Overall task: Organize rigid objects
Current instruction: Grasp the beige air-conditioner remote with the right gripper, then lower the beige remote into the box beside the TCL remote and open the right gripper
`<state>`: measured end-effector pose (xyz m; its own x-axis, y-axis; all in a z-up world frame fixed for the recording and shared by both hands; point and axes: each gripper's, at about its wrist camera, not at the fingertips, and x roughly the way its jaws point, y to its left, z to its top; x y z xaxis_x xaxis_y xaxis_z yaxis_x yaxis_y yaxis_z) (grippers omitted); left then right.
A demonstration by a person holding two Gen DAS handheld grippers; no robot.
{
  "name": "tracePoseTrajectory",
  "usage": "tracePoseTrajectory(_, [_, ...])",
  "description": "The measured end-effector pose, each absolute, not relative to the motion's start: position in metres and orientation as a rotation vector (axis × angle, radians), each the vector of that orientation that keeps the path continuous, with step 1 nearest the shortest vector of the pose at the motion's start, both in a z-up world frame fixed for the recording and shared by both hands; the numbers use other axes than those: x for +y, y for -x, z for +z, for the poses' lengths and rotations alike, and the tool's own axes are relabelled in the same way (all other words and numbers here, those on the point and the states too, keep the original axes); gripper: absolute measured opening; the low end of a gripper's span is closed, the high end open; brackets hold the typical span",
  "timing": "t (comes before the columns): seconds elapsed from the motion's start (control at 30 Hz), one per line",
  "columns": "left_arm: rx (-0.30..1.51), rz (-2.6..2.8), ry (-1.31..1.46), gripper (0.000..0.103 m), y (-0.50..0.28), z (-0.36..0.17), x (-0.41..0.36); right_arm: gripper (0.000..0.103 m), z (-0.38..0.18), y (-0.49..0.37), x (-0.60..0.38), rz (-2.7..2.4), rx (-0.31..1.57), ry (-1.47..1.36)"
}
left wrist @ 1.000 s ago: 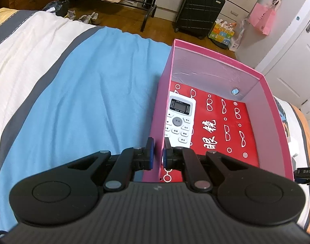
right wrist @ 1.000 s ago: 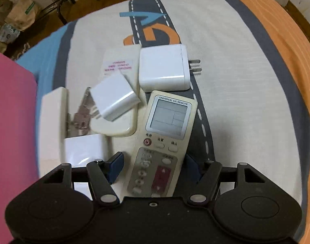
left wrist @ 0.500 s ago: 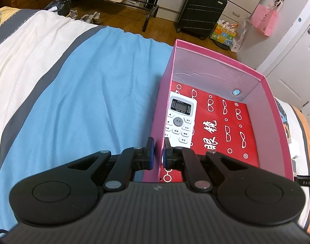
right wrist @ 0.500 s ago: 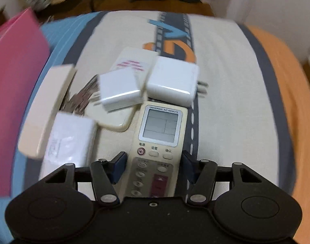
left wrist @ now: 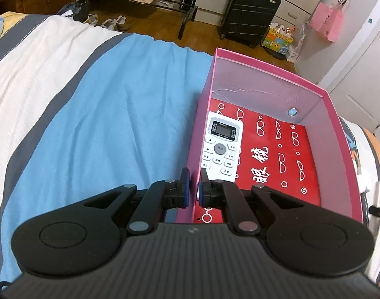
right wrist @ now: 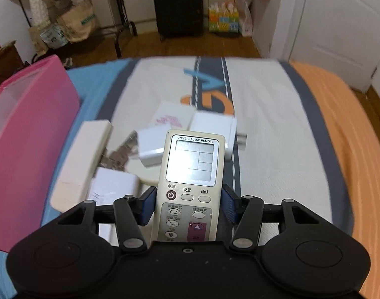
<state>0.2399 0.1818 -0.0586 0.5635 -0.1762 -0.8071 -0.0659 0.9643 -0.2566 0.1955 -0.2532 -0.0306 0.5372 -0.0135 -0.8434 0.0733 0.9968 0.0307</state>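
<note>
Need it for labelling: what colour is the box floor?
Red with white glasses pattern, clearest in left wrist view.

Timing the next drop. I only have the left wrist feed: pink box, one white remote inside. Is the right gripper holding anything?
Observer: Yes. The right gripper is shut on a beige A/C remote. Its jaws have just been closing with the remote between them, pads on both long sides.
Operator: What's left outside the box?
Observer: White plug adapters and a cream case lie in a loose pile on the bedspread.
Operator: Where's the box from there?
Observer: The pink box fills the left edge of the right wrist view, right beside that pile.
</note>
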Motion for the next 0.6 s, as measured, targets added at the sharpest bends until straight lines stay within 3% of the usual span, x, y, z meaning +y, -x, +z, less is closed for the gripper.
tracePoseTrajectory(0.4, [0.986,-0.087,0.286,0.006,-0.242,-0.058,0.187,0.06,0.082,-0.214,-0.182,0.311,0.821,-0.117])
tracePoseTrajectory(0.6, [0.982,-0.088,0.285,0.006,-0.243,-0.059,0.187,0.06,0.093,-0.262,-0.103,0.528,0.94,-0.189])
